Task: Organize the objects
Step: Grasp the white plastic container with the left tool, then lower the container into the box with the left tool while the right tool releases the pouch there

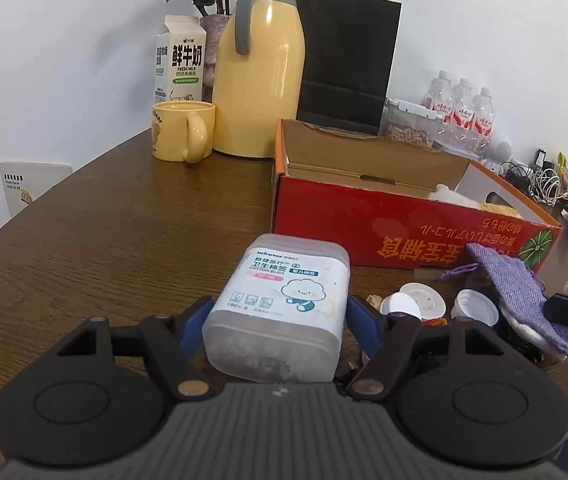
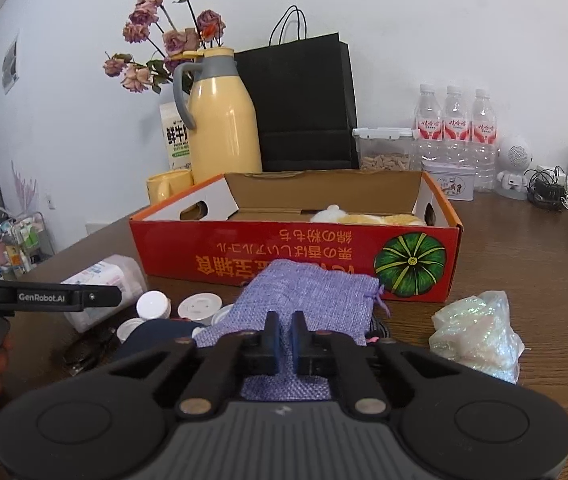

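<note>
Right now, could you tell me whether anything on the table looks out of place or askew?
Yes: loose white caps lie scattered before the red box, whose printing reads upside down.

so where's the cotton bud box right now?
Left wrist view: the cotton bud box sits between the left gripper fingers, on the table in front of the red carton, bottle caps to its right.

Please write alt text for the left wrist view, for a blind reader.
The left gripper clamps a cotton bud box over a brown table. Behind stands an open red carton.
</note>
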`<state>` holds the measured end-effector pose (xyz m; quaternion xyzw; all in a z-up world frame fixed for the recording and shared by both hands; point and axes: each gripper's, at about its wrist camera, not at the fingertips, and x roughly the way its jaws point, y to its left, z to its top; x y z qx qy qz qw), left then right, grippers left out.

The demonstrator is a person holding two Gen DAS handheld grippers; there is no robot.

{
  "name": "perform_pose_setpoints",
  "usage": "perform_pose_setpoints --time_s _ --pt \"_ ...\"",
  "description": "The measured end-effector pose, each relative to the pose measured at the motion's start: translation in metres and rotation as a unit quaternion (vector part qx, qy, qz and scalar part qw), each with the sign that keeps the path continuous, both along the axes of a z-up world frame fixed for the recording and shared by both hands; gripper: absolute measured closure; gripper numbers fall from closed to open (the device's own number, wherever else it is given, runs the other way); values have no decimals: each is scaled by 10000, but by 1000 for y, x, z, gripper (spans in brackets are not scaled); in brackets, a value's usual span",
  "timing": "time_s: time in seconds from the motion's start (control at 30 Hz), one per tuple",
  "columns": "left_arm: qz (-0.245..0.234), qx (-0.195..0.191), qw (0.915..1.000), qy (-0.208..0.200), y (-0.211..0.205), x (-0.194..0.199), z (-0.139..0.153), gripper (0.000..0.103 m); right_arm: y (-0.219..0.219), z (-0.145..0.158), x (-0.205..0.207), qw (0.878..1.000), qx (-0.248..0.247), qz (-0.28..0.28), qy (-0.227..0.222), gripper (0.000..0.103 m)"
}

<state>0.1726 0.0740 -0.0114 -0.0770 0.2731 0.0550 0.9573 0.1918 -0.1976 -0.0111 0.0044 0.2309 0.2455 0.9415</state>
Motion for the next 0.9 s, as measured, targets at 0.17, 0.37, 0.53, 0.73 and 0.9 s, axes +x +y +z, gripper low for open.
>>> perform_pose_setpoints --time_s 0.17,0.37,0.53,0.73,0.9 --pt "35 -14 9998 -212 0 -7 3 34 -3 4 -9 9996 94 -61 -254 102" --pt "-104 209 9975 -662 -9 -25 16 37 -13 20 -15 9982 267 -169 -505 102" --pt "-61 222 9965 -798 -11 -29 26 37 -16 33 -18 9970 298 -189 -683 102" --pt "-40 308 9920 -1224 -11 -37 51 37 -17 49 -21 9953 301 -159 -904 102" --pt "-129 514 9858 -1593 -22 -22 79 37 -12 69 -11 9929 273 -140 -1150 102"
